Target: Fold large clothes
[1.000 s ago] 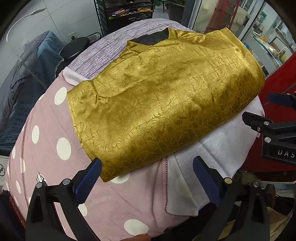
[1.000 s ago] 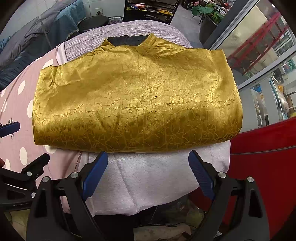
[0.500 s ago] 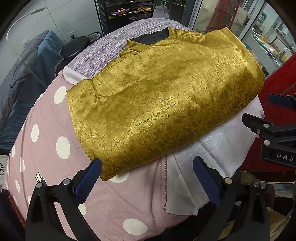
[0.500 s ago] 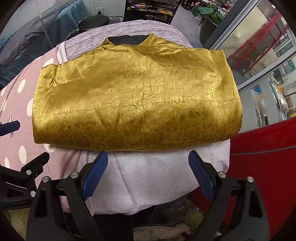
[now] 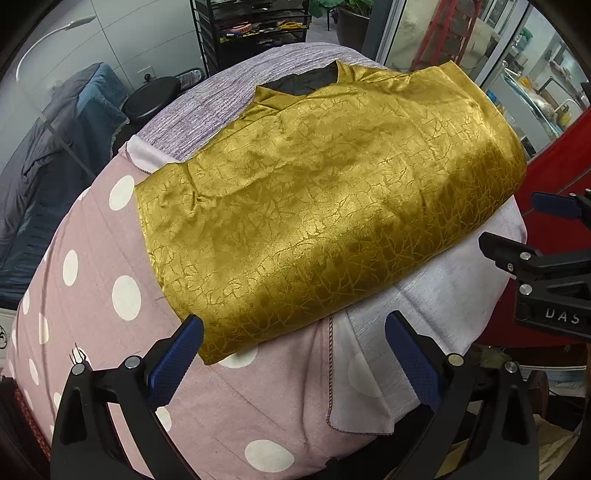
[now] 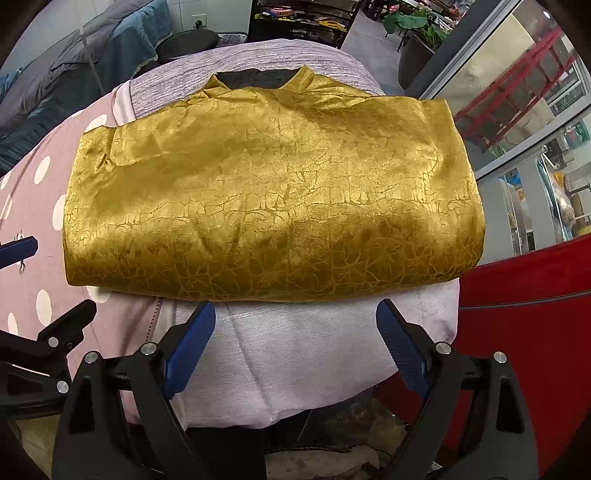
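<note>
One gold garment (image 6: 273, 199) lies folded flat across a padded surface, neck opening at the far side.
Three cloths cover that surface: pink polka-dot sheet (image 5: 92, 280) left, pale cloth (image 6: 314, 354) near, mauve cloth (image 5: 229, 103) far; a black shelf rack (image 5: 251, 26) stands beyond. Left gripper (image 5: 295, 350) and right gripper (image 6: 295, 332) both gape wide, holding nothing.

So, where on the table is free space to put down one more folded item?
Two patches are bare: the white cloth between the gold garment and the near edge, and the polka-dot cloth at its left. The middle is covered, with only a lilac strip behind the collar.
</note>
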`<action>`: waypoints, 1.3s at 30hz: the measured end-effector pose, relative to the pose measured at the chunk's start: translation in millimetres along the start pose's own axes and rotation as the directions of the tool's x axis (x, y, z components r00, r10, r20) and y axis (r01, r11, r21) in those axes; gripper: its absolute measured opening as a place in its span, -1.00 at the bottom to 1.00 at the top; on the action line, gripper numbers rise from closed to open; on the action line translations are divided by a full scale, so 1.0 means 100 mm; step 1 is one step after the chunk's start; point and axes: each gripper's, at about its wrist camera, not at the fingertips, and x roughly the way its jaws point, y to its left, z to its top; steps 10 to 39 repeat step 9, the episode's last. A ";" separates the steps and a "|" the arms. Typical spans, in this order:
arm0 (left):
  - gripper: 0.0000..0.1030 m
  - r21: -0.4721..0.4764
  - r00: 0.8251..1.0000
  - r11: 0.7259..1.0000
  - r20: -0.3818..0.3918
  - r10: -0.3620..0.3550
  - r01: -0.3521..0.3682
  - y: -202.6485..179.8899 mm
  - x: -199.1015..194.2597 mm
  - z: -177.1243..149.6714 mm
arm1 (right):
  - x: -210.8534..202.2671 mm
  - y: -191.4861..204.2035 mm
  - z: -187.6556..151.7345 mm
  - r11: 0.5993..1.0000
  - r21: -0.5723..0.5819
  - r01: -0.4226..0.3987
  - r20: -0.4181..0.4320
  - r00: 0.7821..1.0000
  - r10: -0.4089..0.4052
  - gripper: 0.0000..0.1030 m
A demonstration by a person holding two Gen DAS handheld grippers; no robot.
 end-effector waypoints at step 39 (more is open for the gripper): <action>0.88 0.028 1.000 0.999 -0.008 0.017 -0.017 -0.03 0.01 0.00 | 0.00 0.02 0.00 1.000 -0.003 0.002 -0.004 1.000 -0.002 0.71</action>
